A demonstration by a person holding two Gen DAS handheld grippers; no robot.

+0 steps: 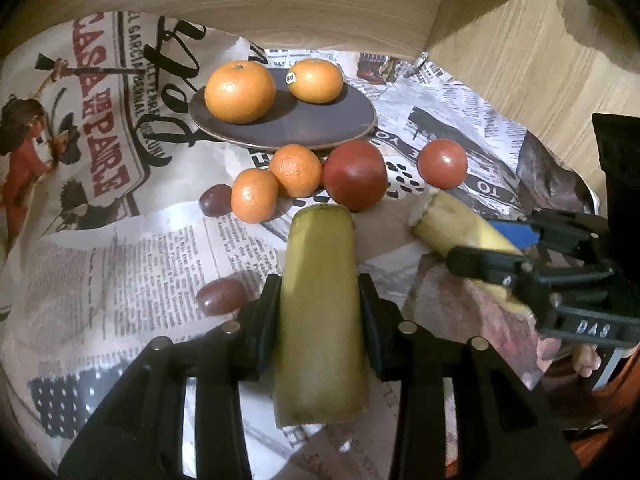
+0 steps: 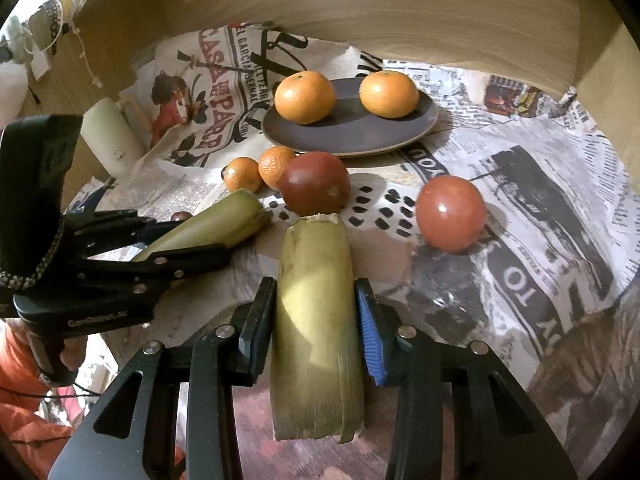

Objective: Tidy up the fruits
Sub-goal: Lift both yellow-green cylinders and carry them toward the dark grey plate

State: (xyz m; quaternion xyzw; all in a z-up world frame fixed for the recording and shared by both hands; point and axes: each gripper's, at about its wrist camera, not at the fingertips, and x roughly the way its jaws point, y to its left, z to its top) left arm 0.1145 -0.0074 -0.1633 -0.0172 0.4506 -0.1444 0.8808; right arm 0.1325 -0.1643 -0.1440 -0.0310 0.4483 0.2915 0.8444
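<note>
My left gripper (image 1: 320, 284) is shut on a greenish-yellow banana piece (image 1: 320, 240) that sticks out forward between its fingers. My right gripper (image 2: 316, 292) is shut on a second banana piece (image 2: 314, 256), with the pads against both sides. Each gripper shows in the other's view: the right gripper (image 1: 492, 244) to the right, the left gripper (image 2: 188, 236) to the left. Ahead lies a dark plate (image 1: 320, 128) with two oranges (image 1: 240, 92) on it. In front of the plate sit two small mandarins (image 1: 294, 170), two red tomatoes (image 1: 354, 174) and two dark grapes (image 1: 222, 296).
Crumpled printed newspaper (image 1: 120, 240) covers the surface. A wooden wall (image 1: 280, 8) curves behind the plate. A white bottle (image 2: 110, 140) stands at the far left. A person's hand with an orange sleeve (image 2: 24, 360) holds the left gripper.
</note>
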